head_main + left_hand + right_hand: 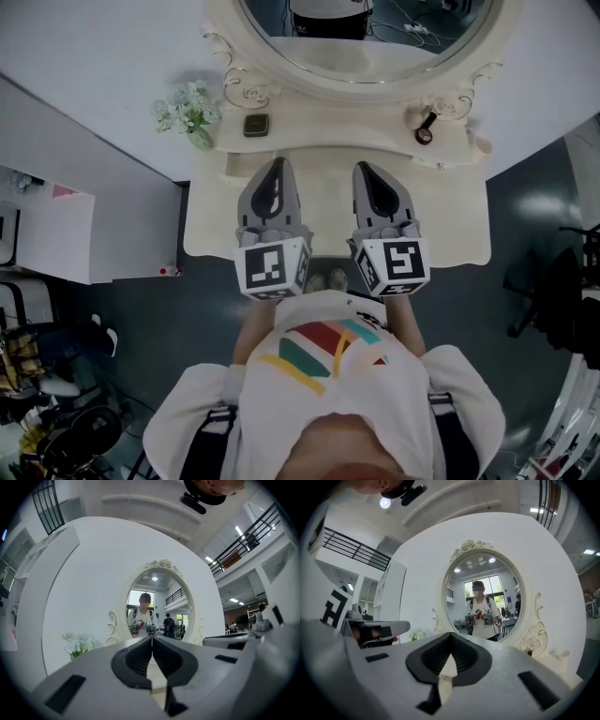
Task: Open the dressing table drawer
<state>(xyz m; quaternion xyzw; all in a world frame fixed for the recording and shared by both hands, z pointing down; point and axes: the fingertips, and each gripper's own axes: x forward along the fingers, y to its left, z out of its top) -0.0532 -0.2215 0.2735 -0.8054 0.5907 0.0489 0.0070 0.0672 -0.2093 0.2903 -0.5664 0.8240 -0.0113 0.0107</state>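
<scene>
**Both grippers closed and empty, held level over the dressing table top.**

The left gripper has its jaws fully together, tips touching, with nothing between them. The right gripper also has its jaws together and holds nothing. In the head view the two grippers sit side by side, close together but apart, above the front half of the cream dressing table, and both point toward the oval mirror. The drawer cannot be made out in any view; only the table top and its front edge, just ahead of the person's torso, are visible. A bunch of white flowers stands at the back left corner. A small dark square object lies just beside the mirror base.
</scene>
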